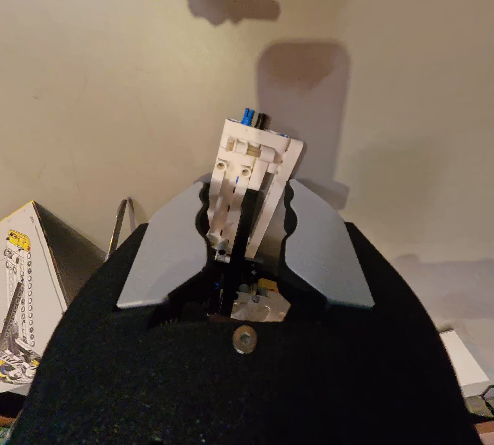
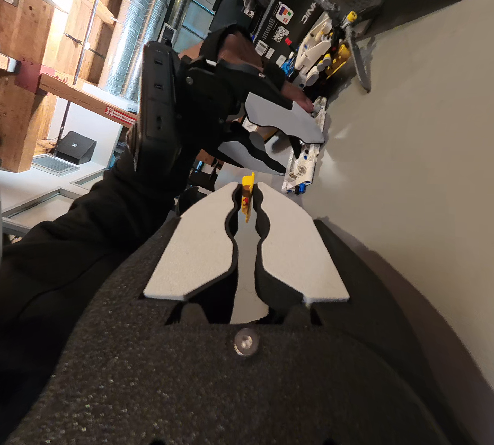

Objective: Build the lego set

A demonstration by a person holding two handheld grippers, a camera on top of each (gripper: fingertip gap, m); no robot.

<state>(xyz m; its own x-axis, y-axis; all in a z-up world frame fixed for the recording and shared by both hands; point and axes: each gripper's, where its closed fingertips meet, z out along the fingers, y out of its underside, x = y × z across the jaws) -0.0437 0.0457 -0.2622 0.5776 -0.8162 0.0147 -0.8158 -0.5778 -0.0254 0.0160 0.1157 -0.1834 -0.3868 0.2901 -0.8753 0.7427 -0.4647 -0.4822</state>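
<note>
Grip condition differs between the two claws. The right claw point(image 2: 247, 186) is closed on one small yellow piece point(image 2: 246, 205) with a red detail, pinched at the very tips of the pads, clear of the grey tabletop point(image 2: 401, 165). This hold looks shallow, so even pressure and a steady wrist are advisable to keep the piece from pivoting out. The left claw point(image 1: 244, 186) straddles one white beam assembly point(image 1: 240, 159). Its dark pads lie against both long flanks, and the assembly runs lengthwise between the fingers, its end projecting past the tips. The right wrist view shows this assembly resting against the tabletop, away from the edges, just beyond the yellow piece. A squeeze across the solid outer beams appears sounder than one across the open gaps, and the assembly should stay aligned with the fingers so that it cannot twist. One blue pin point(image 1: 247, 115) and one black pin stand side by side at the projecting end. Countable items: two claws, one white beam assembly, one yellow piece, one open instruction booklet point(image 1: 21, 285) leaning near a tabletop edge, one partly built white and yellow model point(image 2: 318, 55) beside that booklet, and one black box point(image 2: 291, 4) behind it. One dark sleeve point(image 2: 80, 245) leads up to the left claw.
</note>
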